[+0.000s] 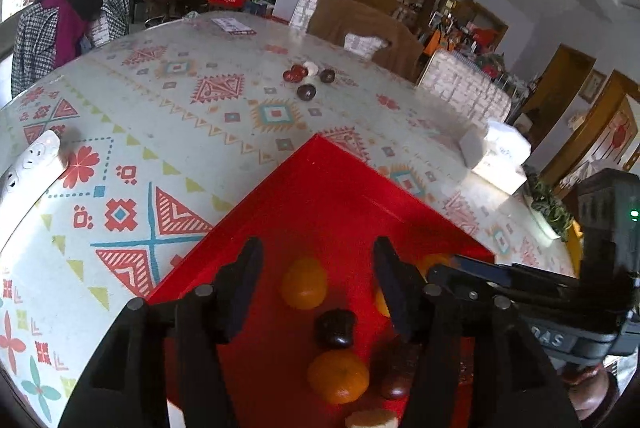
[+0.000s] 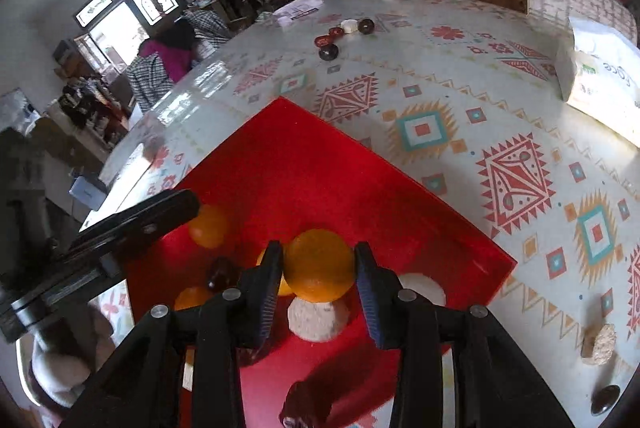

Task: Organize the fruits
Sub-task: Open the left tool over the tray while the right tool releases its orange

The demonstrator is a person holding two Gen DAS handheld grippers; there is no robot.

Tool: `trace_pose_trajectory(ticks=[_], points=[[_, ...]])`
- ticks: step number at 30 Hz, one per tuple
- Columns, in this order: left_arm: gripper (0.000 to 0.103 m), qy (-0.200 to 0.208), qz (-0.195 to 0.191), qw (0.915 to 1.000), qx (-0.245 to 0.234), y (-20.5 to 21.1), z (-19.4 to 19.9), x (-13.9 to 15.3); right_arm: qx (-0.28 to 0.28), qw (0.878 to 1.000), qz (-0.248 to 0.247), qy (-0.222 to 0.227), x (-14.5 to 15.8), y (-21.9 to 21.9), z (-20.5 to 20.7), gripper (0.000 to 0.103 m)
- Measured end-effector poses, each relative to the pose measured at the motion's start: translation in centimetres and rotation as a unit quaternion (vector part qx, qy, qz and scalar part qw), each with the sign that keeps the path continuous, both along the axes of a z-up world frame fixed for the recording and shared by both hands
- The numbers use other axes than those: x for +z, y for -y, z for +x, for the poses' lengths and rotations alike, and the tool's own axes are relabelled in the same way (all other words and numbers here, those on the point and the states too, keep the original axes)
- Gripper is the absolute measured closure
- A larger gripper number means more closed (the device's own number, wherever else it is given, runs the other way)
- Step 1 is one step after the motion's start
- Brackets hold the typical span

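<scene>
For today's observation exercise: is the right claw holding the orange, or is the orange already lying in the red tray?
Held. The right claw grips the orange between both pads, above the red tray and a pale round piece.

We see daylight from the windows [image 2: 120, 8] glaring on the table [image 2: 208, 84]; fisheye edges bend and darken, the background is soft.

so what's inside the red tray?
Red tray holds oranges, a dark fruit and pale round pieces. The grippers cover the near part, so a full count isn't possible.
</scene>
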State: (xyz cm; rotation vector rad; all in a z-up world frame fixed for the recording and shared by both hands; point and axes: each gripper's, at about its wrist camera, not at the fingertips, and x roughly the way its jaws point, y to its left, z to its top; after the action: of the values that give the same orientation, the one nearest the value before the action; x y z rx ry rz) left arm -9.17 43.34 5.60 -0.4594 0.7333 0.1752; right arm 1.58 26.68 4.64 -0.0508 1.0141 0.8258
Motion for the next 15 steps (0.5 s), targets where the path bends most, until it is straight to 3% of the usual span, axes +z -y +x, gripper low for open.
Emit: trace_pose_trajectory(ticks=[6, 10, 15], points=[[0.041, 0.037, -0.016, 0.9992, 0.001, 1.1, -2.5, 1.5, -0.01, 0.999, 0.018, 0.03, 1.7, 2.0, -0.9, 0.056], [0.038, 0.061, -0.027, 0.9977, 0.012, 2.4, -5.0, 2.2, -0.029, 0.997, -0.016, 0.069, 2.0, 4.0, -2.9, 0.056], [0.036, 0.089, -0.022, 0.9953, 0.031, 4.3, -8.5, 3.0, -0.021, 0.998, -0.008, 0.063, 1.2, 5.5, -5.4, 0.056]])
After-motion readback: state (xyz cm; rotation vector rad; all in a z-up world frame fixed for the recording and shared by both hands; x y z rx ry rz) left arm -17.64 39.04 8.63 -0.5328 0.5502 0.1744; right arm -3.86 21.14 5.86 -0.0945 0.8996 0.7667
